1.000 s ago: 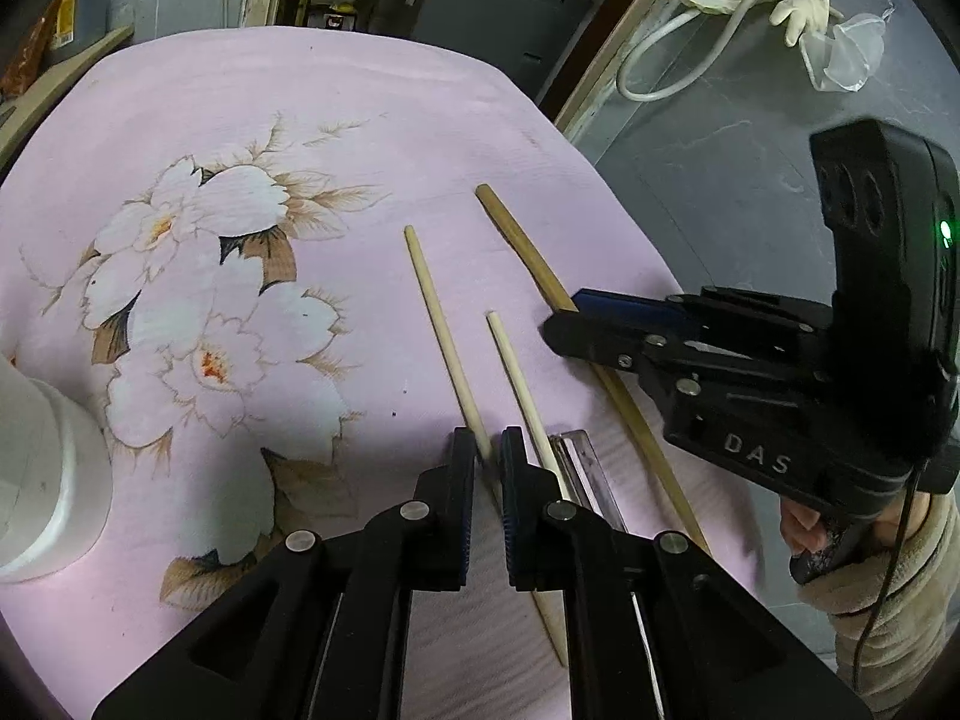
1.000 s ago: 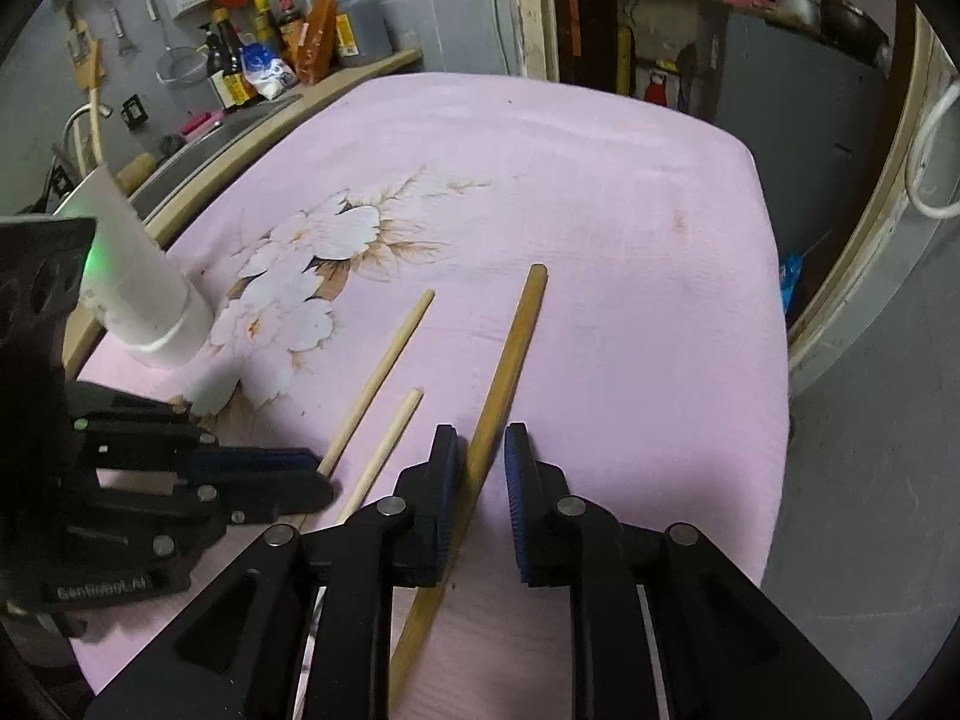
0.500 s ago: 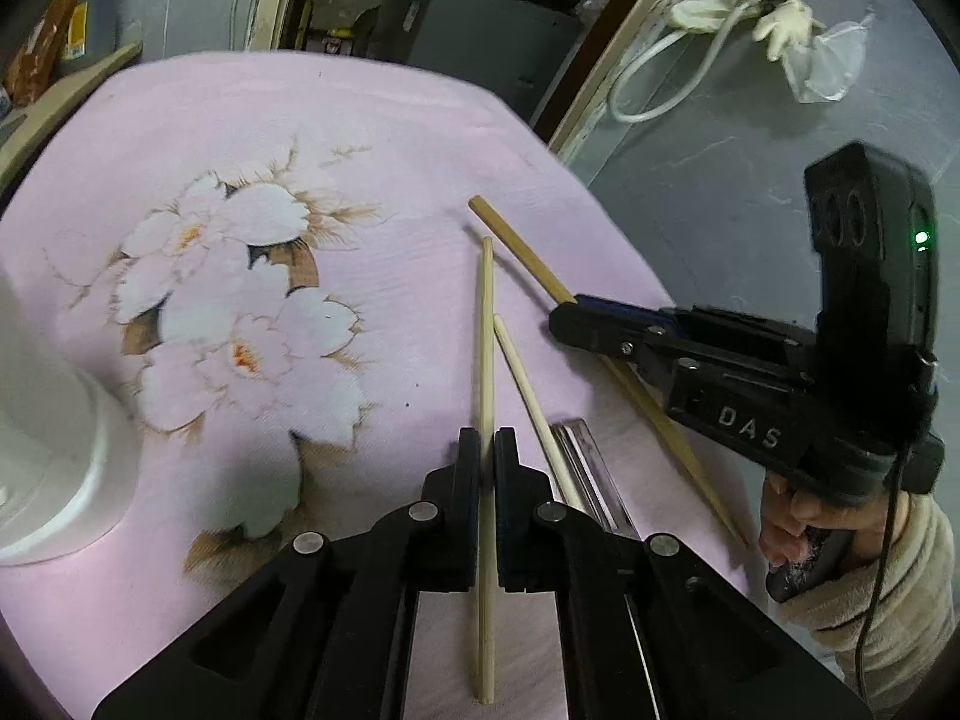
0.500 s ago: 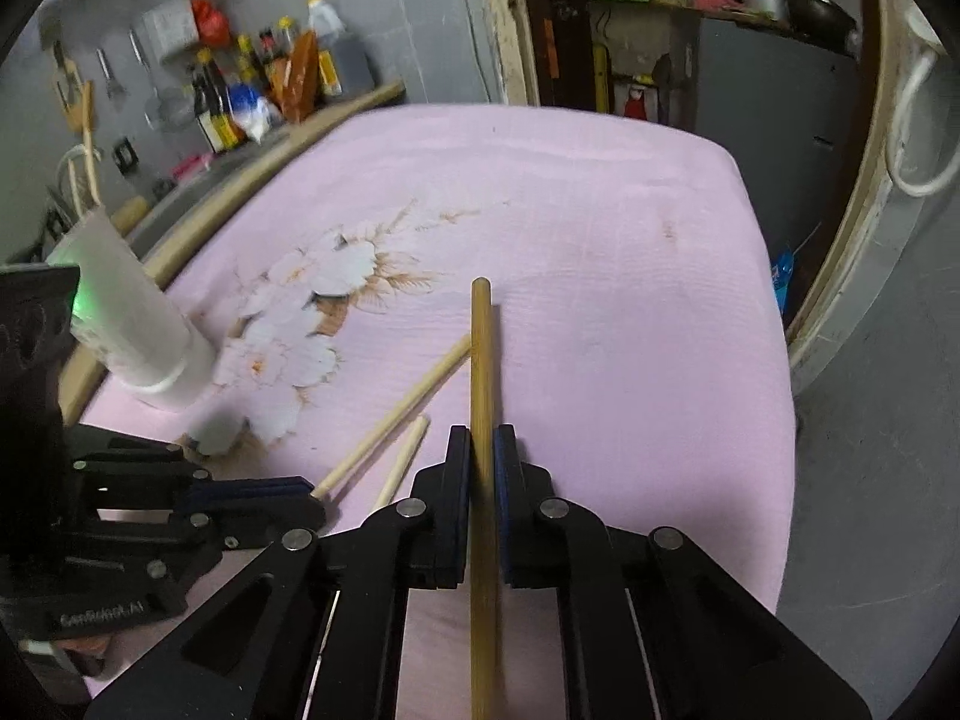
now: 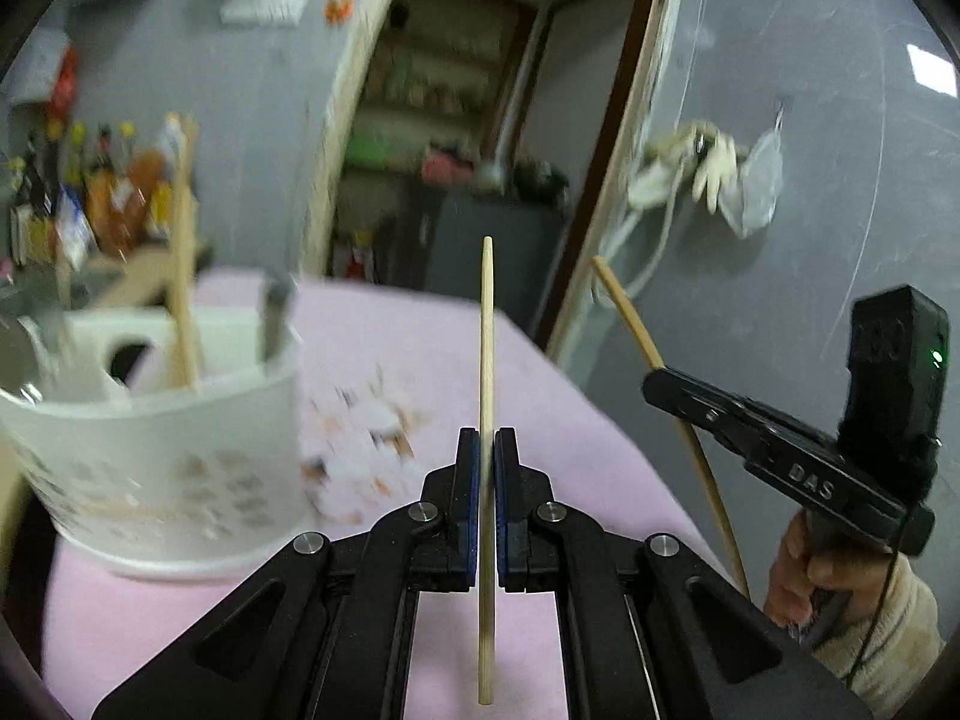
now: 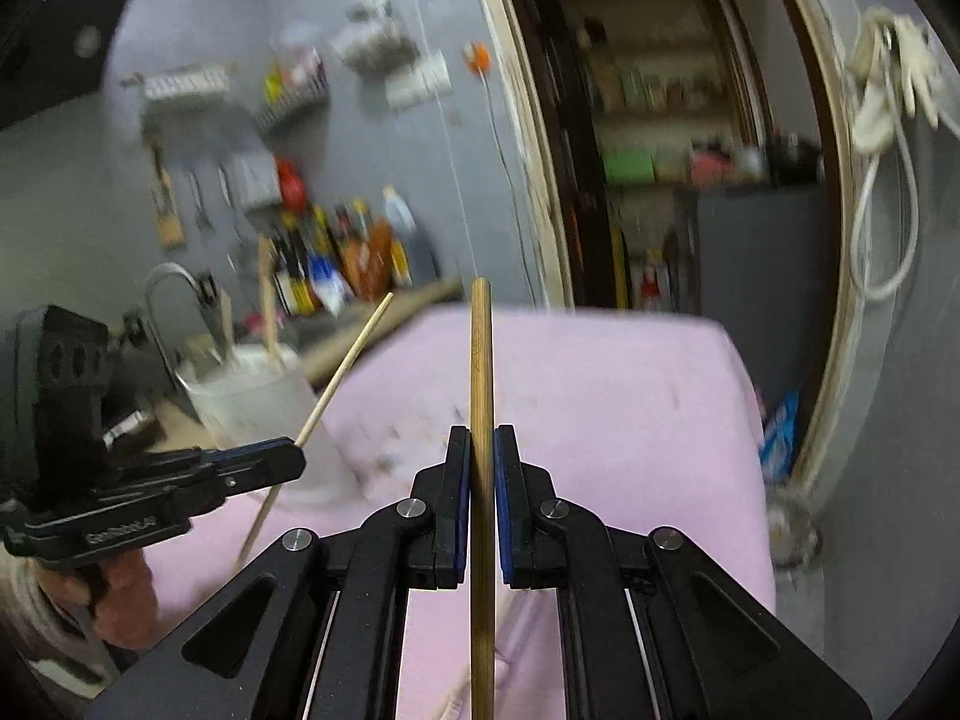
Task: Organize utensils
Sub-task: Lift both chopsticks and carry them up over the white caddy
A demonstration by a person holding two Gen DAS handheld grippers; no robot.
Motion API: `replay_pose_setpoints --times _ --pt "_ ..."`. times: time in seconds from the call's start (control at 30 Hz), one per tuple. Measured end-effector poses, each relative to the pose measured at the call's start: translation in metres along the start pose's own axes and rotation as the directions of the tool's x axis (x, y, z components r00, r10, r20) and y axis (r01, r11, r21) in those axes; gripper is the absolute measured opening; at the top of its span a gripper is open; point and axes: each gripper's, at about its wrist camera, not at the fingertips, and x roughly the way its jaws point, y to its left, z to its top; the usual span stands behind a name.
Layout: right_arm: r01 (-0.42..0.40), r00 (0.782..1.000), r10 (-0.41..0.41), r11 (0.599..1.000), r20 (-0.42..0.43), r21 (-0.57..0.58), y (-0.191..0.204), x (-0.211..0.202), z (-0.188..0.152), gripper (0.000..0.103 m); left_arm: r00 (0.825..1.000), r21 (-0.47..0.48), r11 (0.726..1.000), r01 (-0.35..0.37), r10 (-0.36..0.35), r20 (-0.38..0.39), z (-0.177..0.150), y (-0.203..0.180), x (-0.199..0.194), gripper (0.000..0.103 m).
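**A:** What do your two tools hold at this moment?

**B:** Your left gripper has its jaws pressed together on a pale chopstick. The stick stands upright between the blue pads, with one end below the fingers and the thin tip high above them. Your right gripper is closed in the same way on a darker wooden stick, thicker than the first one. It also points straight up along the fingers.

**A:** And each tool, can it see the other one?

**B:** Yes. In the left wrist view your right gripper is at the right side, and the darker stick passes through its tip at a slant. In the right wrist view your left gripper is at the left side, and the pale chopstick leans to the upper right from it.

**A:** What is under them, and behind?

**B:** Under both tools is the pink cloth with a flower print. Both sticks are lifted off it. Farther to the left stands the white utensil basket on the cloth. It already holds some upright utensils, one of them a wooden stick, but they are blurred. The basket is well apart from your pale chopstick. Behind are bottles on a counter against the grey wall, and an open doorway with shelves.
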Motion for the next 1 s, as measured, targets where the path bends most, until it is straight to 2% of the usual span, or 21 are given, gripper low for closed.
replay_pose_setpoints --times 0.1,0.2,0.4,0.6,0.83,1.0 --pt "-0.021 0.993 0.027 0.998 0.115 -0.054 0.022 -0.012 0.01 0.005 0.996 0.014 0.999 -0.038 0.036 0.079 0.007 0.002 -0.016 0.002" --pt "-0.037 0.974 0.062 0.993 0.22 -0.113 0.048 -0.016 0.022 0.005 0.985 0.014 0.997 -0.073 0.07 0.158 0.016 0.012 -0.041 0.002" --pt "-0.137 0.93 0.167 0.984 0.328 -0.112 0.077 -0.005 0.051 0.005 0.959 -0.018 0.993 -0.116 0.117 0.258 0.041 0.047 -0.074 0.002" --pt "-0.241 0.863 0.252 0.967 0.438 -0.081 0.103 0.026 0.083 0.005 0.928 -0.088 0.985 -0.149 0.17 0.332 0.073 0.1 -0.092 0.002" --pt "-0.28 0.813 0.257 0.959 0.522 -0.037 0.126 0.059 0.1 0.005 0.886 -0.228 0.965 -0.132 0.218 0.409 0.091 0.17 -0.105 0.002" --pt "-0.287 0.786 0.22 0.958 0.577 0.025 0.121 0.075 0.092 0.005 0.856 -0.274 0.947 -0.17 0.28 0.435 0.084 0.198 -0.107 0.002"
